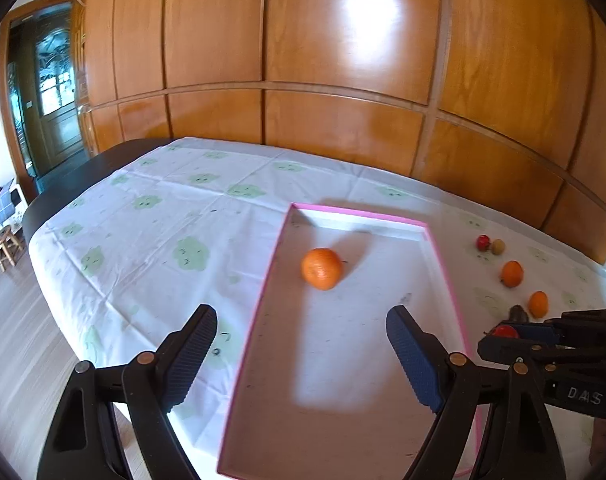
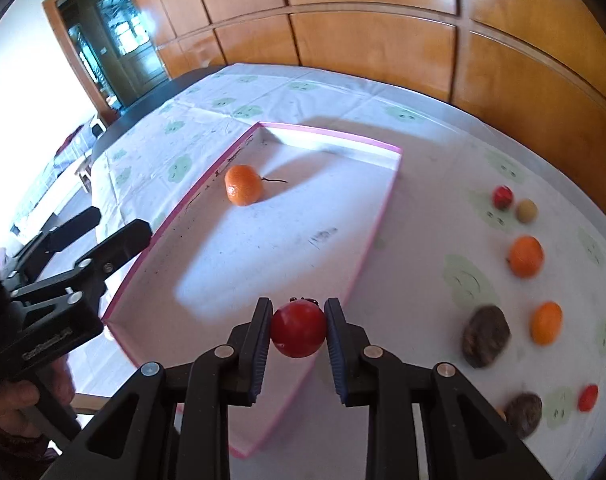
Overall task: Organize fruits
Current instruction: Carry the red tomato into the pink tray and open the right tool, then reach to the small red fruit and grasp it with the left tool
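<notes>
A shallow pink-rimmed tray (image 1: 263, 292) (image 2: 377, 216) lies on the tablecloth, and one orange (image 1: 322, 268) (image 2: 243, 185) rests inside it near the far end. My right gripper (image 2: 299, 310) is shut on a red round fruit (image 2: 299, 329) (image 1: 505, 331), held over the tray's right rim. My left gripper (image 1: 301, 318) stands open and empty above the tray's near half, short of the orange. To the right of the tray lie two more oranges (image 2: 525, 256) (image 2: 546, 322), two dark brown fruits (image 2: 485, 335) (image 2: 523, 414), small red fruits (image 2: 502, 197) (image 2: 587, 397) and a tan one (image 2: 527, 211).
The table wears a white cloth with green smiley prints (image 1: 163, 216). A wooden panelled wall (image 1: 343, 60) stands right behind it. The dark table edge (image 1: 87, 176), a doorway (image 1: 51, 92) and a small stool (image 1: 7, 242) lie to the left. A hand (image 2: 11, 400) holds the left gripper.
</notes>
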